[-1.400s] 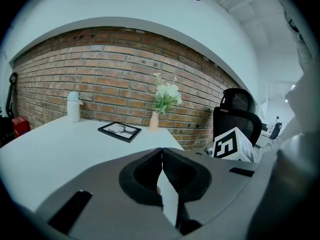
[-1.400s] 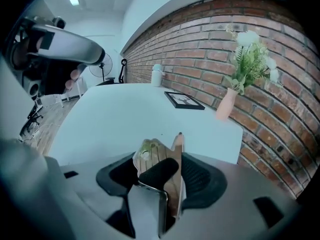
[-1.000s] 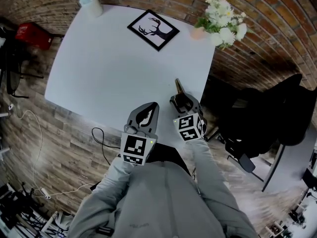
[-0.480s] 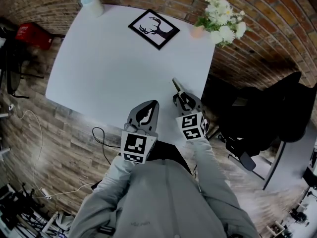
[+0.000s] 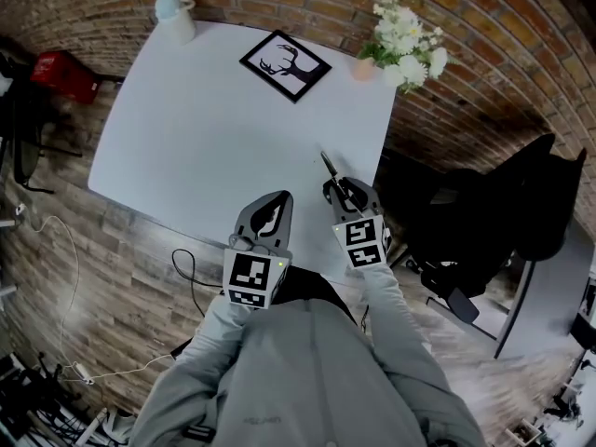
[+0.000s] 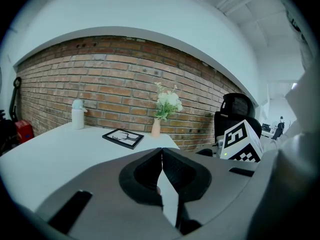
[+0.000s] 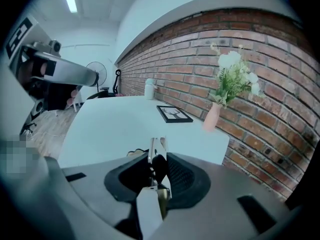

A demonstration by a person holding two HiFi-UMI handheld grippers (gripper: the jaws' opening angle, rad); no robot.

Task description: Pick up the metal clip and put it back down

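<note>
So the right gripper (image 5: 340, 186) has its jaws clamped on the metal clip (image 5: 329, 164). In the right gripper view you can see the silver clip (image 7: 158, 147) pinched between the two dark pads, with its end poking out past the tips. From the head view the clip sits over the near right part of the white table (image 5: 214, 128), close to the edge. I honestly can't tell if it's touching the tabletop or just off it. The left gripper (image 5: 277, 201) is just beside the right one at the near edge of the table, jaws pressed together with nothing in them; the left gripper view (image 6: 161, 156) shows that pretty clearly. Further back on the table there's a framed deer picture (image 5: 285, 64), a little vase of white flowers (image 5: 400, 40) at the far right corner and a pale lidded cup (image 5: 175, 15) at the far left corner. A black office chair (image 5: 494, 222) is off to the right, on the wood floor.
</note>
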